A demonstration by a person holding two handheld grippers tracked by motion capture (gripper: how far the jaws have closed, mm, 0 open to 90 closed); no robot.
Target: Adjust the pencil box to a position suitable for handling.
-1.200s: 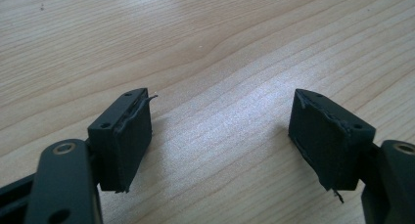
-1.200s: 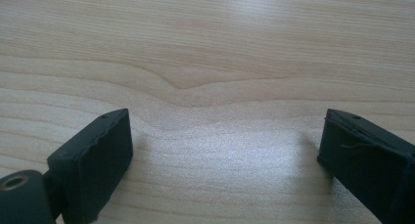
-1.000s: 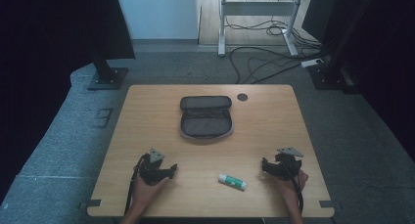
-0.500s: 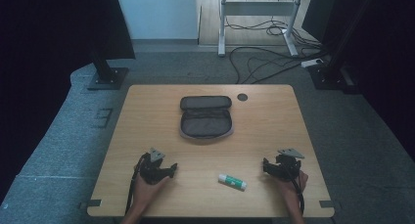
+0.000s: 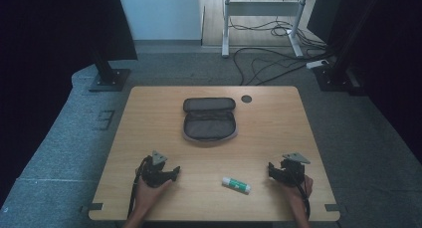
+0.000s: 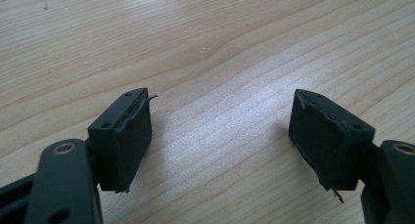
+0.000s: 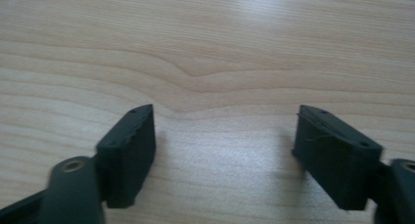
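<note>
Both tongs (image 6: pixel 219 136) (image 7: pixel 222 150) gape over pale, grained wood table (image 5: pixel 278 128).

open grey pencil case (image 5: pixel 209 119) mid-table, white glue stick (image 5: pixel 236 184) lying near front edge

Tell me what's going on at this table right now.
A person sits at a wooden table with a claw in each hand. The left claw and right claw both rest near the front edge, open and holding nothing. Between them lies a small white tube with a green cap, untouched. Farther back, an open dark pencil case sits mid-table.
</note>
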